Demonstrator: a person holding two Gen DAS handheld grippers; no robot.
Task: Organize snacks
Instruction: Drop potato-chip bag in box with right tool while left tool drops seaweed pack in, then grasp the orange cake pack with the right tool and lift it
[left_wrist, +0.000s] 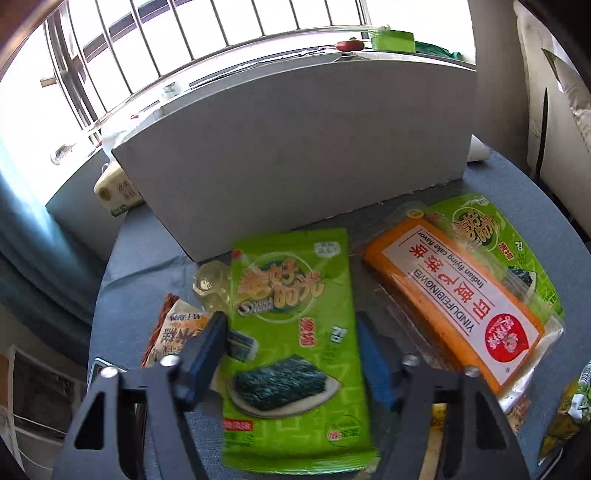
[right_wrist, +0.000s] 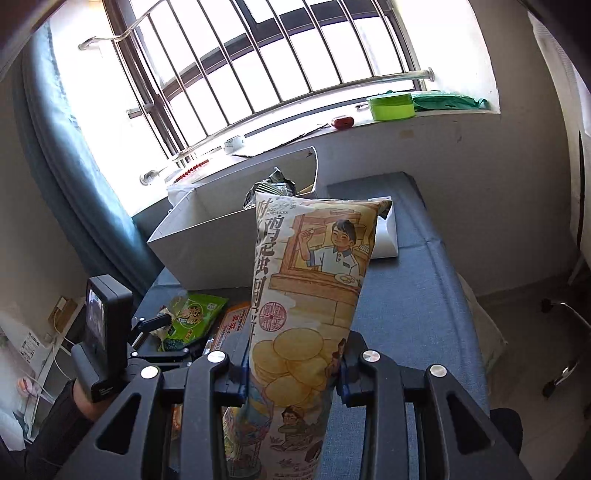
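Note:
My left gripper (left_wrist: 291, 354) is open, its blue-padded fingers either side of a green seaweed snack packet (left_wrist: 291, 332) lying on the blue table. An orange flying-cake packet (left_wrist: 454, 295) lies to its right, on top of a second green seaweed packet (left_wrist: 509, 251). My right gripper (right_wrist: 291, 373) is shut on a tall illustrated chip bag (right_wrist: 310, 295) and holds it upright in the air in front of the white box (right_wrist: 207, 251). A dark snack bag (right_wrist: 275, 188) sticks up inside the box. The left gripper also shows in the right wrist view (right_wrist: 155, 325).
The white box (left_wrist: 295, 155) stands at the back of the table. A small clear bottle (left_wrist: 210, 288) and a brown-orange snack bag (left_wrist: 177, 332) lie left of the green packet. Another bag (left_wrist: 569, 417) lies at the right edge. A tissue pack (left_wrist: 114, 192) sits behind the box on the left.

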